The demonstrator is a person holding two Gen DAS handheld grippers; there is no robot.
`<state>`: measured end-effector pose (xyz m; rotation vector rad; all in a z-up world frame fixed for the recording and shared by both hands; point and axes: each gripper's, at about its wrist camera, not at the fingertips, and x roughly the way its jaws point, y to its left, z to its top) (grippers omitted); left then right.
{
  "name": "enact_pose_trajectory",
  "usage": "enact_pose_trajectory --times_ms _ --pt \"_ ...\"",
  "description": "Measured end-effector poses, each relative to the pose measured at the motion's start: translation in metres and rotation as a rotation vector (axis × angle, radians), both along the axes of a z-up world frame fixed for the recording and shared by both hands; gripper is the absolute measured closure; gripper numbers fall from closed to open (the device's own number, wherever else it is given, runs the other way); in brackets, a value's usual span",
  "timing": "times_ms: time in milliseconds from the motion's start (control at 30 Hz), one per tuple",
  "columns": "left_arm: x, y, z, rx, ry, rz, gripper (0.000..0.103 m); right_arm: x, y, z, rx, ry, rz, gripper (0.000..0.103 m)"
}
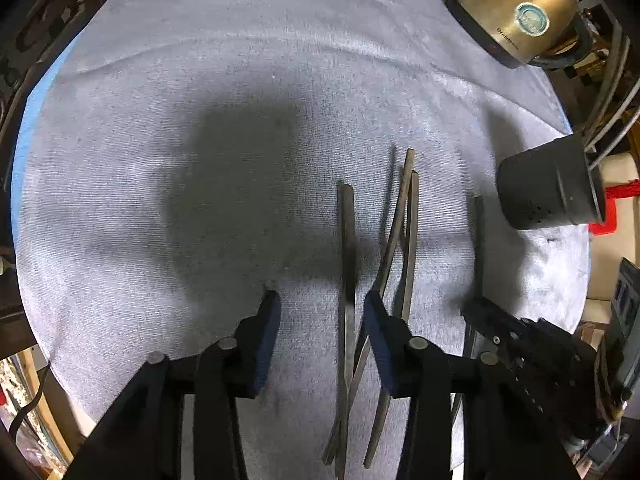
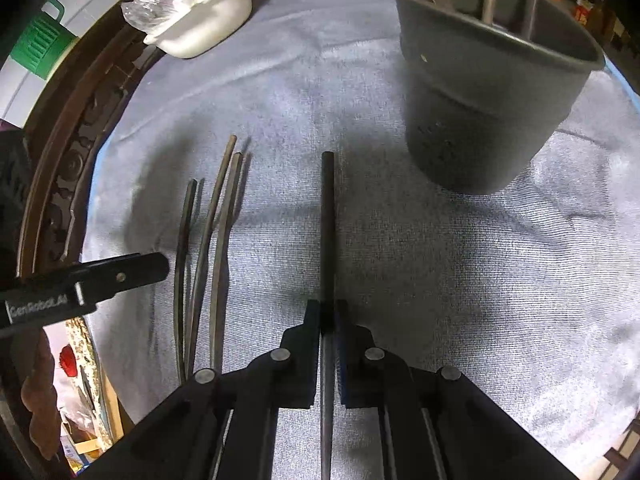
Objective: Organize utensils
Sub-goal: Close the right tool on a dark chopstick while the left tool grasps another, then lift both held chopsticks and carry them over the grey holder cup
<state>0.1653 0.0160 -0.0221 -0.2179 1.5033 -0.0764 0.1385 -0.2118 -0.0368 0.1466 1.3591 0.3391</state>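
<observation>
Right hand-held gripper clamped on one dark chopstick, grey utensil holder ahead-right. Left hand-held gripper partly open, empty, over three loose chopsticks on the cloth-covered desk.

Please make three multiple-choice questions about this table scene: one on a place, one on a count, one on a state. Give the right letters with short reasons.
1. Where does the grey utensil holder stand relative to the loose chopsticks?
A. to their right
B. to their left
C. on top of them

2. How many chopsticks lie loose on the cloth, not gripped?
A. one
B. three
C. six

3. What is the state of the right hand-held gripper?
A. open and empty
B. shut on one chopstick
C. shut on a spoon

Answers: 1 A, the right wrist view shows the holder to their right. 2 B, three lie side by side. 3 B, its pads press a single dark chopstick.
</observation>
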Motion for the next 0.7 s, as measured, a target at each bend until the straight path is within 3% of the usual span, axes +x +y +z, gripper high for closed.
enact_pose_trajectory --times_ms 100,133,200,333,500,700 --pt "0.003 -0.007 -0.007 -0.009 0.025 0.004 0.077 -0.001 -0.005 0.0 0.017 -0.001 0.003 0.094" --pt "0.004 -0.01 -0.01 0.0 0.038 0.001 0.089 -0.001 -0.007 0.0 0.022 -0.001 0.004 0.094" --pt "0.005 -0.015 -0.015 0.005 0.059 -0.009 0.095 -0.003 -0.009 0.003 0.027 0.001 0.009 0.094" --pt "0.005 -0.014 -0.012 0.005 0.092 -0.045 0.097 -0.002 -0.008 0.004 0.015 0.013 0.04 0.094" --pt "0.011 -0.009 -0.016 0.105 0.145 -0.101 0.097 0.008 0.007 0.003 -0.048 0.069 0.124 0.094" --pt "0.024 -0.02 -0.022 0.132 0.186 -0.15 0.096 0.022 0.026 -0.001 -0.117 0.144 0.161 0.094"
